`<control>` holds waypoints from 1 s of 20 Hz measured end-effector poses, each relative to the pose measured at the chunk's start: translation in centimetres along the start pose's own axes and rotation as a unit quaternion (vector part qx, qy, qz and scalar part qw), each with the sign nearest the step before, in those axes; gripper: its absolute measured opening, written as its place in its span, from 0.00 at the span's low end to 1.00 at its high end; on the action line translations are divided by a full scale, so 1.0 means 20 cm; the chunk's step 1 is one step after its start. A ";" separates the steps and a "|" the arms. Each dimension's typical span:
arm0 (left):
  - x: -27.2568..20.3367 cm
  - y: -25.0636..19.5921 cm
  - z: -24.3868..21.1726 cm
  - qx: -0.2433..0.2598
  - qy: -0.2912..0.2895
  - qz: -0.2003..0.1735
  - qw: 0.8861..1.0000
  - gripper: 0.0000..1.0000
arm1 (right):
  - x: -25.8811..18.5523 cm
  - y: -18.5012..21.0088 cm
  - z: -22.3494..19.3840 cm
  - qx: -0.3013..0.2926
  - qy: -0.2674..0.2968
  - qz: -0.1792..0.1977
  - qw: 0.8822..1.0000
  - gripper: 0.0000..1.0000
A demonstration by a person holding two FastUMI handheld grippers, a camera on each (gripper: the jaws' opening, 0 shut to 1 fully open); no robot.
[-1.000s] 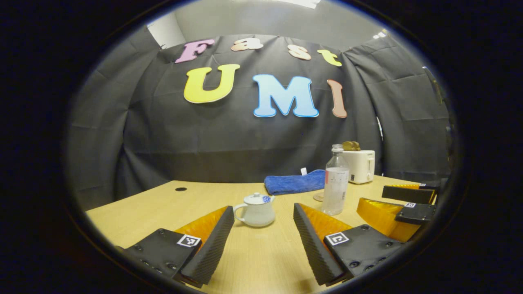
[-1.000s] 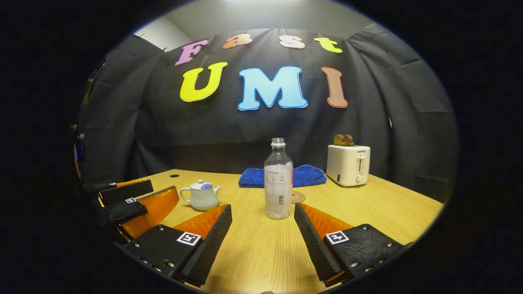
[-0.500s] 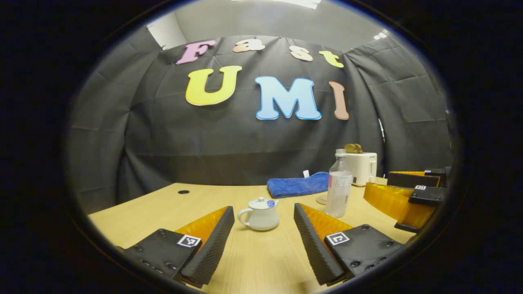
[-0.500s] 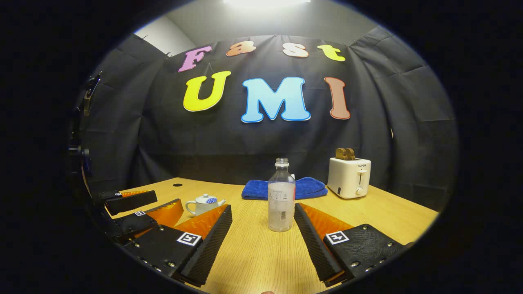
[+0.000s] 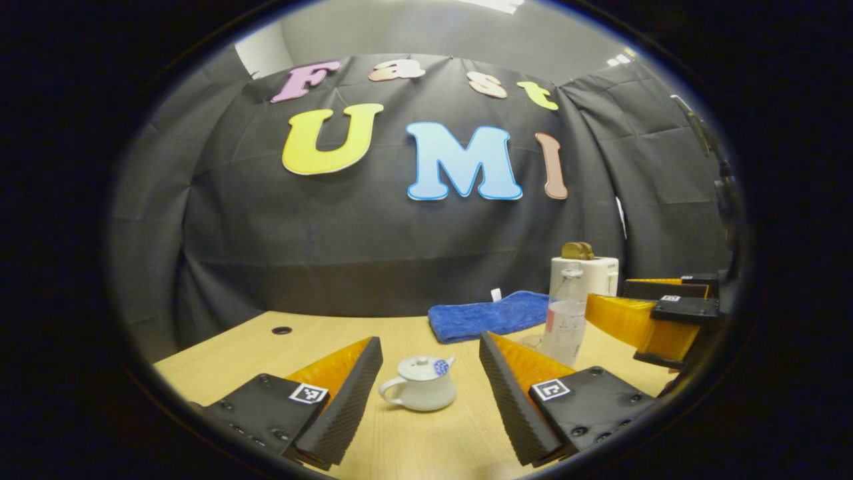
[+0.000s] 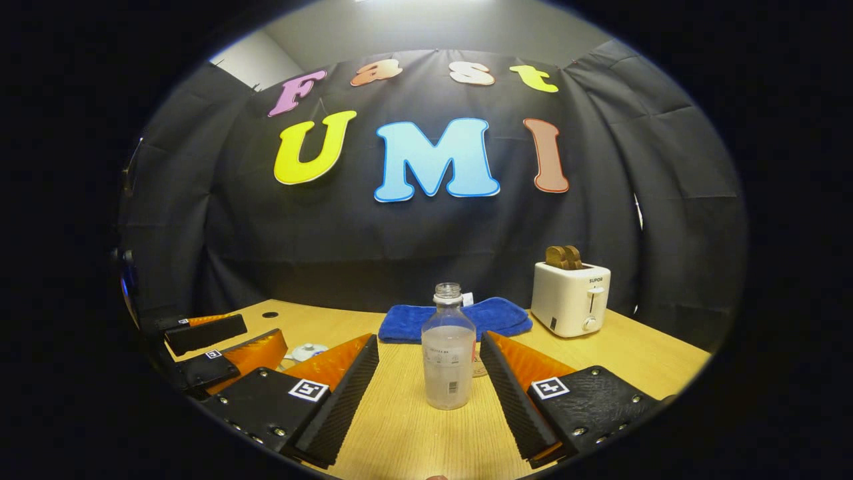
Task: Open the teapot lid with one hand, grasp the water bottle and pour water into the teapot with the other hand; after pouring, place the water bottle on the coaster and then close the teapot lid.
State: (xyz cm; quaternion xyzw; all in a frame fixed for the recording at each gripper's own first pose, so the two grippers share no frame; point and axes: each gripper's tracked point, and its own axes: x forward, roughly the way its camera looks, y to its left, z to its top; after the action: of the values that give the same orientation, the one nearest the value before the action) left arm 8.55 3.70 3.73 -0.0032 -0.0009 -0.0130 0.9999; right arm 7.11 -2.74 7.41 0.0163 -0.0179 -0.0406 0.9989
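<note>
Fingers of both grippers spread wide, empty: left gripper (image 5: 430, 393) frames the teapot (image 5: 418, 391), right gripper (image 6: 430, 393) the water bottle (image 6: 448, 353).

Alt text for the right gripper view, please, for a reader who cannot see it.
The open right tongs frame an upright, uncapped water bottle on a wooden table, not yet touching it. Behind lie a blue towel and a toaster; the left tongs sit at left.
</note>
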 end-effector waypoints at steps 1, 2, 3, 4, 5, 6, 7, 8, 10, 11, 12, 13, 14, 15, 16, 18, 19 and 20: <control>0.04 0.00 0.00 0.001 0.000 -0.003 1.000 0.99 | 0.04 0.00 0.01 -0.001 0.002 -0.002 1.000 0.95; 0.07 0.00 0.00 0.004 0.001 -0.007 1.000 0.99 | 0.07 -0.01 0.01 -0.002 0.005 -0.007 1.000 0.95; 0.11 -0.01 0.00 0.007 0.002 -0.012 1.000 0.99 | 0.11 -0.02 0.00 -0.003 0.009 -0.013 1.000 0.95; 0.15 -0.01 0.00 0.010 0.002 -0.017 1.000 0.99 | 0.14 -0.03 0.00 -0.002 0.012 -0.018 1.000 0.95; 0.18 -0.01 -0.02 0.010 0.004 -0.022 1.000 0.99 | 0.18 -0.03 -0.02 0.001 0.017 -0.021 1.000 0.95; 0.22 -0.01 -0.04 0.009 0.009 -0.024 1.000 0.99 | 0.21 -0.04 -0.04 0.005 0.024 -0.021 0.999 0.95; 0.27 -0.02 -0.08 0.005 0.015 -0.030 0.999 0.99 | 0.25 -0.05 -0.06 0.011 0.030 -0.024 0.999 0.95; 0.30 -0.02 -0.11 0.002 0.020 -0.034 0.999 0.99 | 0.28 -0.07 -0.08 0.018 0.036 -0.027 0.999 0.95; 0.36 -0.01 -0.16 -0.007 0.030 -0.039 0.999 0.99 | 0.33 -0.09 -0.12 0.028 0.044 -0.031 0.998 0.95; 0.39 0.00 -0.18 -0.013 0.035 -0.042 0.998 0.99 | 0.35 -0.10 -0.15 0.028 0.048 -0.032 0.998 0.95; 0.40 0.00 -0.20 -0.019 0.040 -0.043 0.998 0.99 | 0.36 -0.11 -0.17 0.027 0.054 -0.034 0.998 0.95; 0.42 0.01 -0.22 -0.027 0.046 -0.046 0.998 0.99 | 0.38 -0.11 -0.21 0.025 0.059 -0.035 0.997 0.95; 0.44 0.01 -0.23 -0.031 0.052 -0.048 0.997 0.98 | 0.39 -0.12 -0.23 0.024 0.064 -0.035 0.997 0.95; 0.45 0.02 -0.24 -0.033 0.057 -0.049 0.997 0.97 | 0.40 -0.11 -0.25 0.025 0.070 -0.034 0.997 0.95; 0.46 0.03 -0.24 -0.032 0.060 -0.049 0.996 0.96 | 0.41 -0.11 -0.28 0.026 0.075 -0.033 0.996 0.95; 0.46 0.04 -0.25 -0.025 0.064 -0.047 0.997 0.96 | 0.41 -0.10 -0.33 0.026 0.087 -0.034 0.995 0.95; 0.46 0.05 -0.27 -0.021 0.066 -0.046 0.997 0.96 | 0.41 -0.10 -0.35 0.026 0.095 -0.034 0.995 0.95; 0.47 0.05 -0.28 -0.018 0.071 -0.044 0.996 0.96 | 0.40 -0.09 -0.36 0.027 0.099 -0.031 0.994 0.95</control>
State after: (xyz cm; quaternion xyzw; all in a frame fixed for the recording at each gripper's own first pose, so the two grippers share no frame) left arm 17.92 4.43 -1.77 -0.0198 0.0700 -0.0574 0.9957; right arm 15.29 -5.00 0.43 0.0477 0.0801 -0.0696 0.9932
